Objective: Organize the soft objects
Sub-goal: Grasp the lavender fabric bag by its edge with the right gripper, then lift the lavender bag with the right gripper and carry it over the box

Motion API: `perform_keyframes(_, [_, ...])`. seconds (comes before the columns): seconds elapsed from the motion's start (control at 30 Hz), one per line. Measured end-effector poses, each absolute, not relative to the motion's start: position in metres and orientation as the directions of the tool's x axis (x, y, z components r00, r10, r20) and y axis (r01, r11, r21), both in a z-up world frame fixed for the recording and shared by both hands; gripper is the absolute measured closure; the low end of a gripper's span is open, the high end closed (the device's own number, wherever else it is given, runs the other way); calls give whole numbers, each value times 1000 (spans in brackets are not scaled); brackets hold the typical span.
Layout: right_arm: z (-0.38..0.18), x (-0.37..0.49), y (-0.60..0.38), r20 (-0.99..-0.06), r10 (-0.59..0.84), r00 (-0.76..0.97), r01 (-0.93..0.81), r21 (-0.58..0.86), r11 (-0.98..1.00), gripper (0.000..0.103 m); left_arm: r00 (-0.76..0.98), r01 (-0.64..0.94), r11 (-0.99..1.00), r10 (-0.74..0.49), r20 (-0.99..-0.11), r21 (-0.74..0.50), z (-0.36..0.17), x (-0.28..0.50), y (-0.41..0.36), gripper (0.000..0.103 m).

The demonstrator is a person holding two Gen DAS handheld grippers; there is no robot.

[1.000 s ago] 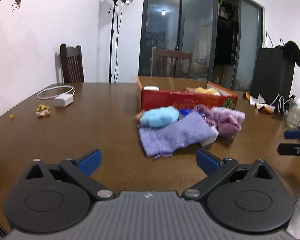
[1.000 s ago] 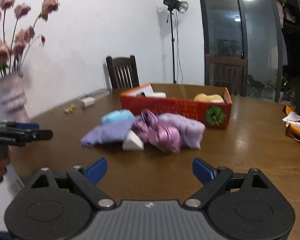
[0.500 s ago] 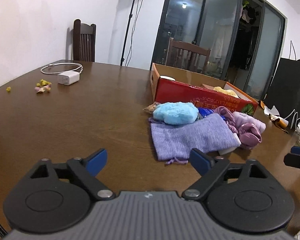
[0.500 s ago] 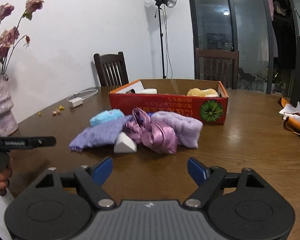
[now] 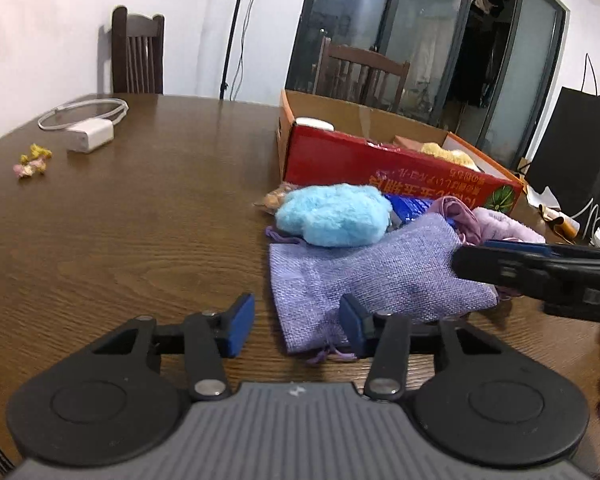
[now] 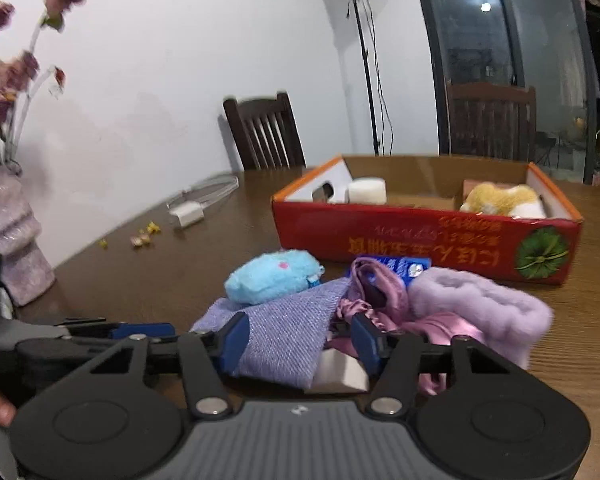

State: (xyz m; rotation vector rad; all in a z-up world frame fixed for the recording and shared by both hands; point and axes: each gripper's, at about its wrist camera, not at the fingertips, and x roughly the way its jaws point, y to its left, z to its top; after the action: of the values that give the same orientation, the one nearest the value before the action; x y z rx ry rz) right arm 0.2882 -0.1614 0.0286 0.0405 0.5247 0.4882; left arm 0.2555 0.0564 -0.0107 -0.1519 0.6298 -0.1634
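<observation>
On a dark wooden table [image 5: 120, 220], a heap of soft things lies just in front of a red cardboard box [image 5: 383, 168] that stands open at the top. The left gripper [image 5: 298, 330] is low over the near edge of a lavender woven pouch [image 5: 375, 276], its blue-padded jaws partly apart with the pouch's drawstring corner between them; whether the pads touch the cloth cannot be told. The right gripper [image 6: 298, 344] reaches in from the other side, jaws likewise parted and gripping nothing, with the same lavender woven pouch [image 6: 288, 332] spread between its fingers [image 6: 234, 338] and a small white wedge [image 6: 339, 374] showing under the cloth. A fluffy blue plush [image 5: 333, 220] rests on the far end of the pouch, with a blue packet [image 6: 395, 266] behind it. To the right of the pouch are bunched purple satin pieces [image 6: 373, 292] and a folded lilac fleece cloth [image 6: 479, 308], all touching one another. Inside the box sit a yellow plush [image 6: 499, 198] and a white block [image 6: 365, 190]. Farther off on the table are a white charger with its coiled cable [image 5: 90, 136] and a few small yellow and pink scraps [image 5: 32, 160]. A vase of pink flowers [image 6: 12, 236] stands at the table's edge, seen from the right wrist.
</observation>
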Motion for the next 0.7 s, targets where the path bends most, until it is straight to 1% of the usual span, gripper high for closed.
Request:
perform_keyframes(0.03, [26,294,-157,-481,456,748,-436,161,885,51,794,118,974,-210,-571,-195,-11,256,55,68])
perform_keyframes(0.07, [23,300,-153,-492,458,740,-438,165,884,59,789,128,972,-221,-574,-198,-12,257,54,73])
perform_keyframes(0.1, [21,305,-150,-506,456,732,-434,168,885,72,789,126,972,-218,-574,-196,-12,257,54,77])
perform_keyframes(0.13, [18,308,-148,-517,457,724,-436,171,884,79,790,127,973,-218,-573,-194,-11,256,54,79])
perform_keyframes(0.17, [17,309,-146,-516,459,724,-436,174,883,92,789,133,973,-219,-574,-189,-11,254,54,81])
perform_keyframes(0.2, [18,306,-145,-510,463,725,-443,170,881,95,789,140,974,-218,-574,-177,-11,251,53,85])
perform_keyframes(0.27, [23,297,-142,-501,473,725,-467,148,872,95,787,170,968,-245,-567,-182,-6,241,54,88])
perform_keyframes(0.37, [35,274,-145,-490,506,710,-514,130,848,95,777,235,947,-317,-544,-217,4,218,57,90])
perform_keyframes(0.47, [45,245,-158,-505,528,683,-525,164,835,95,761,303,917,-398,-513,-261,16,193,58,89])
perform_keyframes(0.53, [40,227,-169,-539,503,676,-501,164,850,95,735,350,885,-462,-496,-306,17,182,57,79])
perform_keyframes(0.57, [35,221,-174,-558,481,677,-482,157,862,95,736,350,882,-467,-490,-315,15,179,56,58])
perform_keyframes(0.6, [28,216,-180,-578,456,677,-459,153,875,95,743,342,888,-457,-489,-308,13,176,53,46])
perform_keyframes(0.7, [6,212,-202,-629,390,673,-351,193,916,95,744,319,910,-413,-525,-264,5,178,42,39])
